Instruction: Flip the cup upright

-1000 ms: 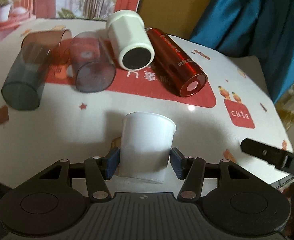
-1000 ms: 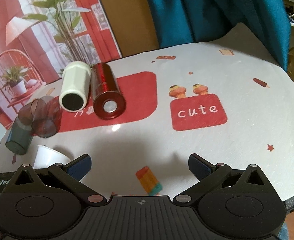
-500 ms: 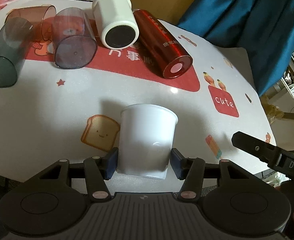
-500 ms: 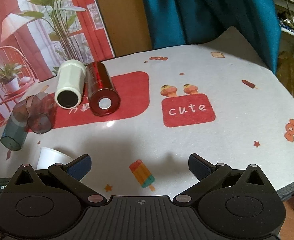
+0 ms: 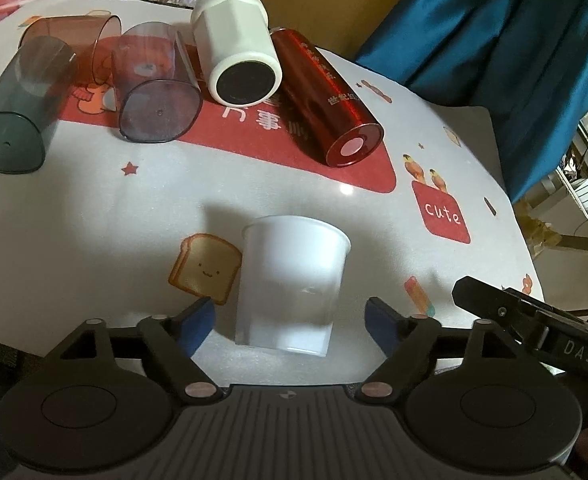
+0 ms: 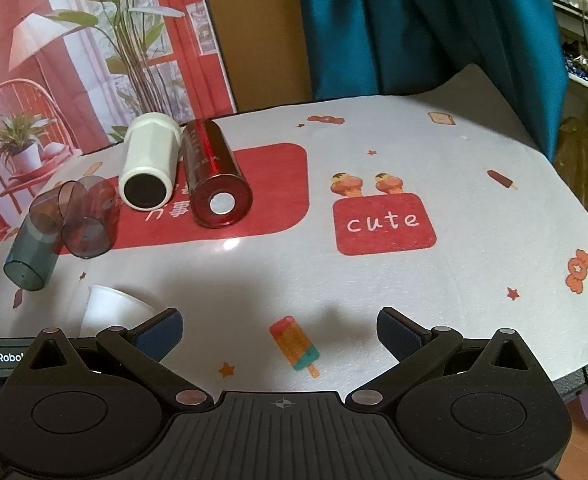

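Observation:
A white paper cup (image 5: 291,280) stands upright, mouth up, on the table near its front edge; it also shows in the right wrist view (image 6: 107,312). My left gripper (image 5: 289,322) is open, its blue pads apart on either side of the cup's base and not touching it. My right gripper (image 6: 279,330) is open and empty above the tablecloth, to the right of the cup. Part of the right gripper's black body (image 5: 534,320) shows at the right of the left wrist view.
Several cups lie on their sides at the back: a dark green tumbler (image 5: 17,120), a brown tumbler (image 5: 73,36), a purple tumbler (image 5: 153,100), a white cup (image 5: 237,64) and a red metallic cup (image 5: 326,100). The table edge (image 6: 574,360) runs close by. A blue curtain (image 6: 414,20) hangs behind.
My left gripper has opened and let go of the white cup, which now stands on the table. The right gripper has stayed open and hardly moved.

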`<action>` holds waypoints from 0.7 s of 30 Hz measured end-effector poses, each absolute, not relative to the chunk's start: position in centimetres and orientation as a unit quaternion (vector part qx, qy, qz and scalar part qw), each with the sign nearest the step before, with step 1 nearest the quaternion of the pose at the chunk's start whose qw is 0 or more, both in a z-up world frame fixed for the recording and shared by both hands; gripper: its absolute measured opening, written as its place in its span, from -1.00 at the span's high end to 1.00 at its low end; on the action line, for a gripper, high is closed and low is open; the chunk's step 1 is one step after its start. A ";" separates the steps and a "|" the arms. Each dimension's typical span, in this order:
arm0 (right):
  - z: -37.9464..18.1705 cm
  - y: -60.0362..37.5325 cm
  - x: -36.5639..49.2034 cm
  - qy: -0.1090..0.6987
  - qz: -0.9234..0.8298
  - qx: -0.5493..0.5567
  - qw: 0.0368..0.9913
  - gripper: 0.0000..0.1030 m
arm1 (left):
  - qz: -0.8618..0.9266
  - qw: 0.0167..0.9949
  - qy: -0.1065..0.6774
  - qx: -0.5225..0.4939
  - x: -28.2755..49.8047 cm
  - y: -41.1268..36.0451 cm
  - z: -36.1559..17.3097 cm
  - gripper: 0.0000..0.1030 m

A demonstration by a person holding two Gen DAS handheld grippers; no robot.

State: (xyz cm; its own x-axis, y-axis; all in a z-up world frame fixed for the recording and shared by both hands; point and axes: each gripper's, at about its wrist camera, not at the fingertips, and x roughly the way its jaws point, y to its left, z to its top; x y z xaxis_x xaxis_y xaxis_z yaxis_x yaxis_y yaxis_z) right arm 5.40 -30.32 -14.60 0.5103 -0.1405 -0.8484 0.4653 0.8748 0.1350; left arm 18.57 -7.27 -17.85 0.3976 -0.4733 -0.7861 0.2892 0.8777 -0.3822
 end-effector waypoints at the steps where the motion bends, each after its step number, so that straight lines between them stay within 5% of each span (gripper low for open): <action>1: -14.5 -30.3 5.4 0.461 -0.179 0.176 0.851 -1.00 | -0.228 0.832 0.497 -0.094 18.5 -7.2 -17.8 -0.76; 21: -15.0 -27.0 9.0 0.499 -0.077 0.187 0.843 -0.99 | -0.126 0.910 0.390 -0.056 16.8 -2.3 -11.1 -0.89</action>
State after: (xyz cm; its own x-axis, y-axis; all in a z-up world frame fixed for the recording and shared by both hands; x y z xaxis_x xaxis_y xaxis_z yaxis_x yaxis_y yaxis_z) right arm 9.05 -26.96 -14.96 0.4900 0.0558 -0.8699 0.3168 0.9183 0.2373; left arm 16.83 -2.29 -11.13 0.6639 -0.2732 -0.6961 0.1852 0.9619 -0.2009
